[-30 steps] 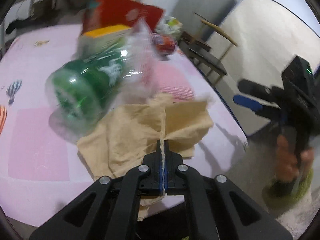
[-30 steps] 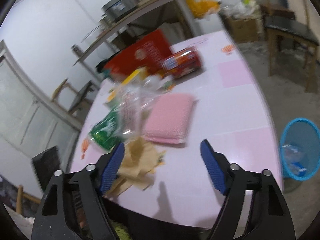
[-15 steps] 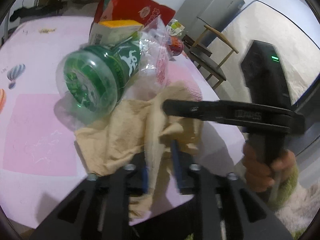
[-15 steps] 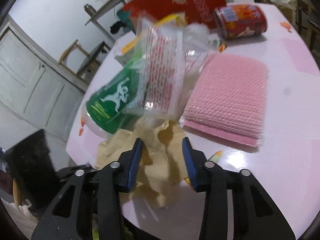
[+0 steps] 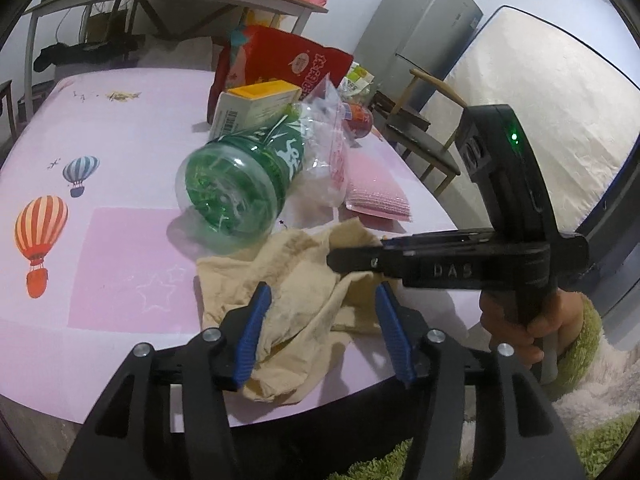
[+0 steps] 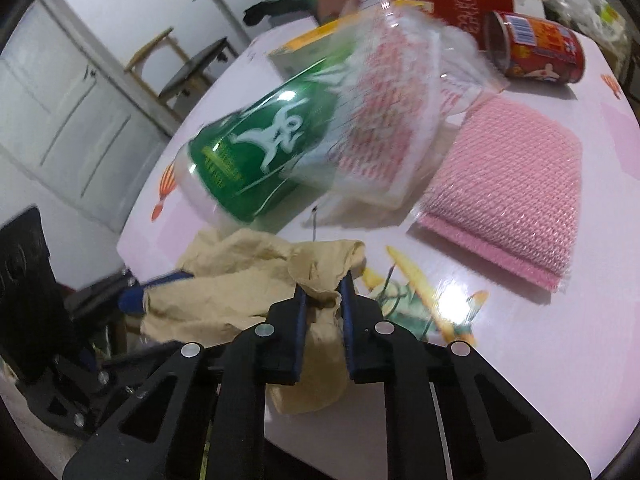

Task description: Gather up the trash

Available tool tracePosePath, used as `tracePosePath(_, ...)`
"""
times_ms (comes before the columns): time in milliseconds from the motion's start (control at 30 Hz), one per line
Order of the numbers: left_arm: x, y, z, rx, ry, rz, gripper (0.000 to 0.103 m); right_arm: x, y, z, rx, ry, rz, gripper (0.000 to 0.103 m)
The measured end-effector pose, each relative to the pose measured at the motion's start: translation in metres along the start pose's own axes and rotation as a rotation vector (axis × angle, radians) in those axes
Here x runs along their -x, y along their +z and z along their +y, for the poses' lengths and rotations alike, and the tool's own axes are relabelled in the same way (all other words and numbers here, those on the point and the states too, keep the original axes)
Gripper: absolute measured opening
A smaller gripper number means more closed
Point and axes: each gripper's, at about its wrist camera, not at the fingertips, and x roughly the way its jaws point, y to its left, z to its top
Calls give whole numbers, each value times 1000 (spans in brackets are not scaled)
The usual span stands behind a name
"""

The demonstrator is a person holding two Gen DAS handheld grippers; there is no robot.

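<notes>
Across the pale pink surface (image 5: 120,128) printed with hot-air balloons, the litter sits bunched toward its far side. Biggest is a red printed bag (image 5: 288,64) standing upright at the back, with a yellow-topped carton (image 5: 256,106) in front of it. A green plastic bottle (image 5: 244,176) lies on its side, a clear crinkled wrapper with red print (image 6: 384,120) draped over its neck end. Beside that lies a flat pink textured pad (image 6: 508,196), and beyond it a red can (image 6: 532,52) on its side. At the near edge lies a crumpled beige paper napkin (image 5: 304,288). The left gripper (image 5: 324,332) has its jaws opening, the napkin loose between them. The right gripper (image 6: 322,312) has its jaws closing narrowly, pinching a fold of the napkin.
</notes>
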Motion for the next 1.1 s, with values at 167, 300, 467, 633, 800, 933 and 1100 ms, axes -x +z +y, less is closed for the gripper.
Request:
tracePosePath(167, -1, 6, -10, -41, -35, -14, 62, 5, -10, -1, 17, 6, 44, 9)
tracePosePath(300, -9, 12, -17, -82, -54, -11, 66, 11, -18, -6, 23, 2, 63, 7)
tracePosePath(467, -30, 15, -22, -123, -60, 46, 69, 14, -19, -19, -4, 40, 77, 5)
tracePosePath(633, -54, 14, -18, -82, -114, 133, 69, 16, -13, -28, -11, 47, 86, 5)
tracePosePath(800, -54, 10, -26, -65, -175, 151, 69, 18, -6, -38, -20, 50, 85, 5)
tracePosePath(933, -52, 15, -29, -78, -111, 129, 69, 13, -2, -33, -8, 54, 91, 5)
tracePosePath(1100, -57, 19, -47, -209, -26, 156, 69, 7, 4, -33, -22, 81, 112, 5)
